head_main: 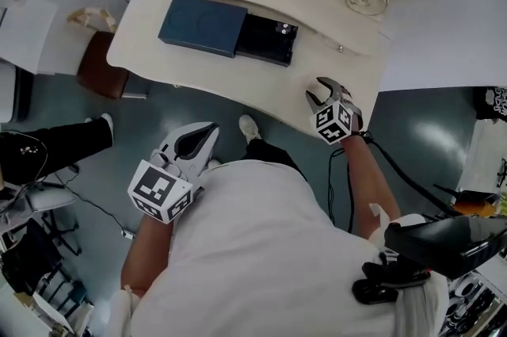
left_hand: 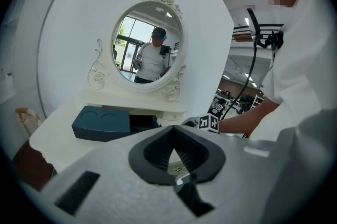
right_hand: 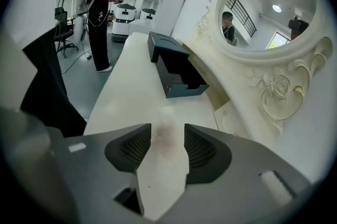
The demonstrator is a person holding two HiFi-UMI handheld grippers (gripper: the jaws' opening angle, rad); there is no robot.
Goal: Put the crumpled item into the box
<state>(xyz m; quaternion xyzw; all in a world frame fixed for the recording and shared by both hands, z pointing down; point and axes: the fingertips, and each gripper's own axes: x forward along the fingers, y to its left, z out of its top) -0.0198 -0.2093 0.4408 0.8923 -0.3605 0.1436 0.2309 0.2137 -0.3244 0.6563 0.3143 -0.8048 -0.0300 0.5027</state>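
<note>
Jaws of the right gripper [right_hand: 167, 127] stand wide apart over the surface [right_hand: 131, 86], with the pale crumpled item [right_hand: 165, 139] (blurred) lying between them, near the open box [right_hand: 179, 72]. The left gripper [left_hand: 172, 130] is closed and empty.

Cream-white dressing table [head_main: 238, 86] with carved scrolls — upper centre on it, a dark teal lid [head_main: 202, 25] beside a black box [head_main: 268, 40]. Marker cube [head_main: 160, 193], lower left: black-and-white squares; floor [head_main: 428, 129] grey-green.
</note>
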